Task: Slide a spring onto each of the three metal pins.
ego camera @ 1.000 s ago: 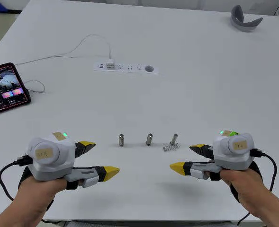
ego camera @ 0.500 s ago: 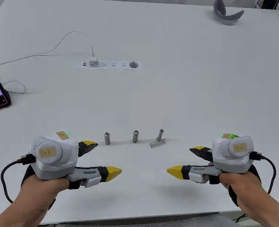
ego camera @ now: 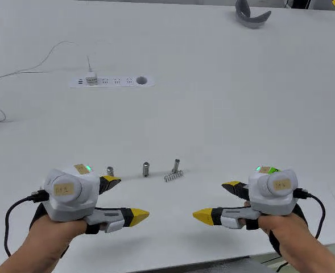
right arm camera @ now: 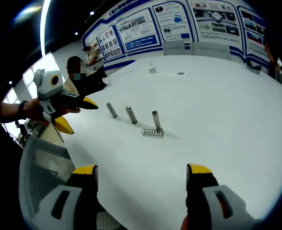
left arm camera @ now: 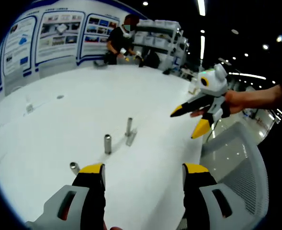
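One loose spring (ego camera: 173,177) is lying flat on the tabletop (ego camera: 241,114) just beside the bare pin (ego camera: 176,165), straight ahead of the right claw (ego camera: 216,200), long axis crosswise; it and the left claw (ego camera: 125,198) are gaping wide, empty.

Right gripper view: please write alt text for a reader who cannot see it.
Three metal pins stand in a row on a white table: two carry springs, the third pin is bare, a loose spring at its foot. The right tool is open below.
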A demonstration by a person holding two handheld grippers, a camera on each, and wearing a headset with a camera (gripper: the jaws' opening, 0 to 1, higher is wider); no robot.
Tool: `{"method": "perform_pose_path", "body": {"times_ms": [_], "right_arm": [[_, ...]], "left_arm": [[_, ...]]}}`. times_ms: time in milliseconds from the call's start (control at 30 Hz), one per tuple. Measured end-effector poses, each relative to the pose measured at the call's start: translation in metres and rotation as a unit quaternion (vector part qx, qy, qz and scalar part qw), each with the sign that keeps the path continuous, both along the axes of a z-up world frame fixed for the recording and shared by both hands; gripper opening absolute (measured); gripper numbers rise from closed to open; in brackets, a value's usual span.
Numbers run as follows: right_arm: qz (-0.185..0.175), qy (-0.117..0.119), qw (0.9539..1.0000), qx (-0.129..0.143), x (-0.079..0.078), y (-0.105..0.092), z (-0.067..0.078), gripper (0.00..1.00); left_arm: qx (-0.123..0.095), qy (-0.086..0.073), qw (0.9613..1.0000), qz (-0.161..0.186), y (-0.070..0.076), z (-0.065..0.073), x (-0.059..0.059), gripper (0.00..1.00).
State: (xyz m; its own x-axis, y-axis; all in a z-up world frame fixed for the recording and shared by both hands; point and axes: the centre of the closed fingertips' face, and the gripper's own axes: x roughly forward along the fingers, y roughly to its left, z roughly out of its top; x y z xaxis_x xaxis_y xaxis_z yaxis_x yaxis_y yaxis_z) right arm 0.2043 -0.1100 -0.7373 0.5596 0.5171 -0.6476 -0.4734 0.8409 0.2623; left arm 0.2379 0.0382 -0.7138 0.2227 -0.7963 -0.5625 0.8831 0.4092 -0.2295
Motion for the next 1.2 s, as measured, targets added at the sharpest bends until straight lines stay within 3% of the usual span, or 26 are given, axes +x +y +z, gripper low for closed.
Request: {"method": "perform_pose_path", "body": {"times_ms": [533, 1200], "right_arm": [[-0.002, -0.002, 1.0000, 0.004, -0.001, -0.005, 0.004, 0.78], [-0.003, 0.004, 1.0000, 0.006, -0.010, -0.017, 0.004, 0.79]], "left_arm": [[0.012, 0.005, 0.9990, -0.044, -0.046, -0.018, 0.002, 0.65], [0.034, 0.010, 0.9989, -0.030, -0.094, -0.049, 0.017, 0.64]]}}
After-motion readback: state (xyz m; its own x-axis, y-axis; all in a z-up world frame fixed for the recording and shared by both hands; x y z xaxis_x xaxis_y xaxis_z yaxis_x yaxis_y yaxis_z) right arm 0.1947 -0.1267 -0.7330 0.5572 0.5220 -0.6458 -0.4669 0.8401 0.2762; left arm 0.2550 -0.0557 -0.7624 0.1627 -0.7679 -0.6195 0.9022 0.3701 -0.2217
